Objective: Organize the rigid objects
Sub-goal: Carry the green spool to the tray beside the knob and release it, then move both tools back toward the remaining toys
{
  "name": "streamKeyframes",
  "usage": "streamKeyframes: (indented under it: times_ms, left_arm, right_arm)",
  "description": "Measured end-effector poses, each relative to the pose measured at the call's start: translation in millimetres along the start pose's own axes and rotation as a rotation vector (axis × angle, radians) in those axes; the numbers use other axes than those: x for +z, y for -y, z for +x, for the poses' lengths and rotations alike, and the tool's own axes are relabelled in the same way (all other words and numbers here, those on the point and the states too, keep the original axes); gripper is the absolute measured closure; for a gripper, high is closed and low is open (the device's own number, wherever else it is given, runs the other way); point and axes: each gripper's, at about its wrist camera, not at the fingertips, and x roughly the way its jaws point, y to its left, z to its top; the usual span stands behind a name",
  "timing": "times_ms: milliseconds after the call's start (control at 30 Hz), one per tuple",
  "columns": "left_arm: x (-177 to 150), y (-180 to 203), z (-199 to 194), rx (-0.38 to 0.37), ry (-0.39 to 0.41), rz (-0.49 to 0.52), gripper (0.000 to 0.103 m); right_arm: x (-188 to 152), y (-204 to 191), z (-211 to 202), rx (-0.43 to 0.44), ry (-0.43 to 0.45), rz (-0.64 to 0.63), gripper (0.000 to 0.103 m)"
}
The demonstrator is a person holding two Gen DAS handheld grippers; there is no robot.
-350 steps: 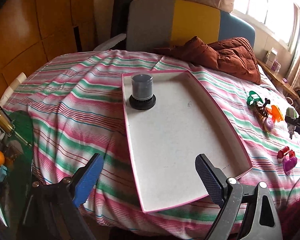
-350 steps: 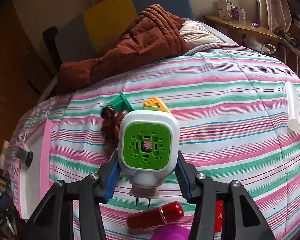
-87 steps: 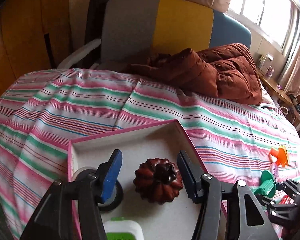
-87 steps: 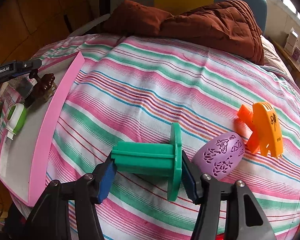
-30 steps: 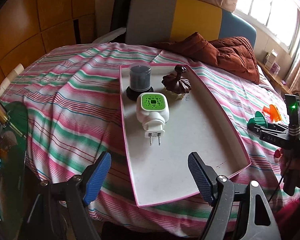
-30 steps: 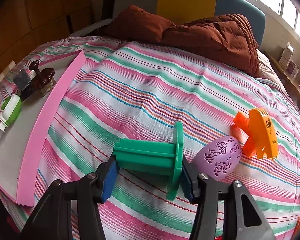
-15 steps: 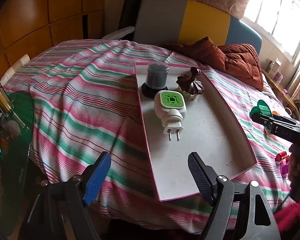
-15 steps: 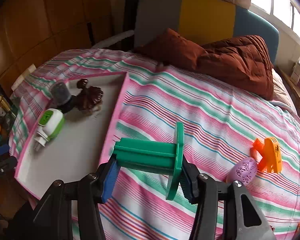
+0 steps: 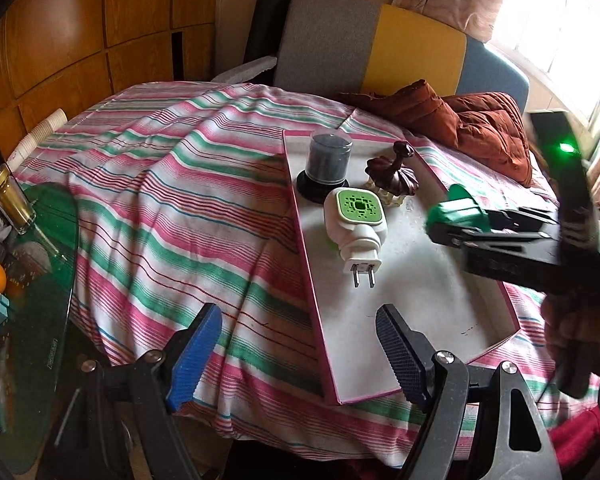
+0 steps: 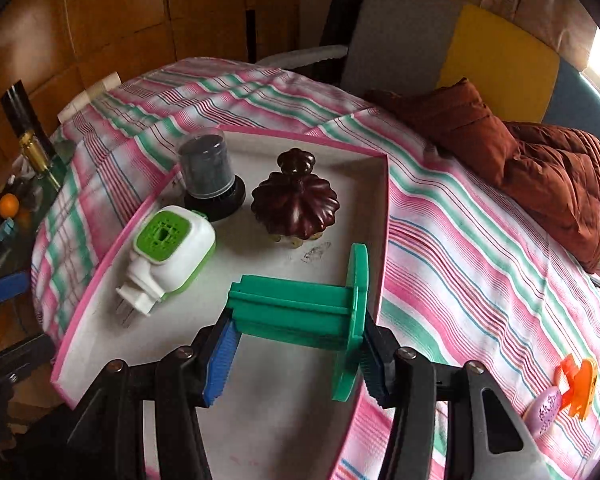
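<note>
Now over the tray [image 10: 385, 216] rather than the bedspread, our right gripper [image 10: 296, 354] jaws clamp the green spool [image 10: 300, 312], left gripper [image 9: 300, 356] wide and empty; released high, it could roll out.

Shallow pink-rimmed white tray [image 10: 382, 216] lies on striped pink-green-white bedcover [image 10: 480, 248]. In tray, far left corner: dark cylindrical jar with clear cap [image 10: 208, 170]. Just right of it: dark-brown fluted wooden knob-topped lid [image 10: 296, 200]. Near side of jar: white-and-green plug-in unit [image 10: 168, 248], prongs toward near left rim. Green plastic flanged spool [image 10: 300, 310] sits above tray's right part, near of lid. On cover, well right of tray: purple patterned egg [image 10: 544, 406] touching orange plastic clip [image 10: 578, 386]. Rust-brown quilted jacket [image 10: 540, 160] at far right.
</note>
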Motion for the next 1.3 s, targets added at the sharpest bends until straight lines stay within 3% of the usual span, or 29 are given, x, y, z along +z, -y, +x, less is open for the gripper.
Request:
streamKeyframes:
  times_ms: [233,467,967,1300]
  left_arm:
    - [0,0,3,0.0,-0.011,0.0,0.023]
    - [1,-8,7,0.004,-0.024,-0.031,0.023]
    - [3,5,-2,-0.004,0.0,0.004,0.023]
    - [3,18,-7,-0.016,0.006,0.037,0.023]
  right_arm:
    - [18,3,32,-0.017,-0.04,0.028,0.048]
    - [19,8,39,0.033,-0.055,0.084,0.046]
    - [-22,30,-31,0.064,0.071,0.164,0.045]
    - [-76,77,-75,-0.031,0.065,0.243,0.045]
